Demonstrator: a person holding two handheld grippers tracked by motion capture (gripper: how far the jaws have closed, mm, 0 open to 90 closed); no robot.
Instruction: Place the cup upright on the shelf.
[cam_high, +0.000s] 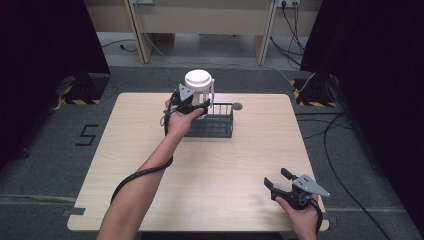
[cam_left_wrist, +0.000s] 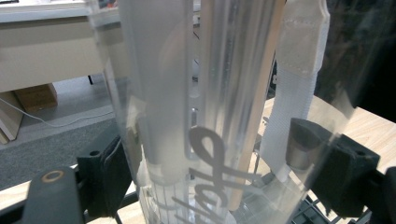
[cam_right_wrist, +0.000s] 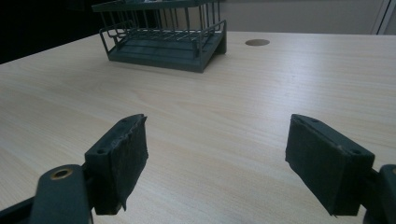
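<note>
Wooden table (cam_high: 210, 165), left gripper (cam_high: 192, 104) jaws clamped on clear tumbler (cam_left_wrist: 205, 116), script lettering unreadable, right gripper (cam_right_wrist: 215, 158) jaws apart.

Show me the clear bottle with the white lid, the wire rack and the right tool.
Clear bottle (cam_high: 199, 80): high view, on its white lid.
Wire rack (cam_high: 221, 131): high view, on its near side wall.
Right tool (cam_high: 278, 178): high view, midway between its open fingertips, near the table's front right corner.

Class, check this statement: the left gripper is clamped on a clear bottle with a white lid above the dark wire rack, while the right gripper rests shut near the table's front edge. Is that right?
Not quite. The right gripper is open: the right gripper view shows its jaws wide apart over bare table. The rest stands: the left gripper clamps the clear bottle above the wire rack.
</note>
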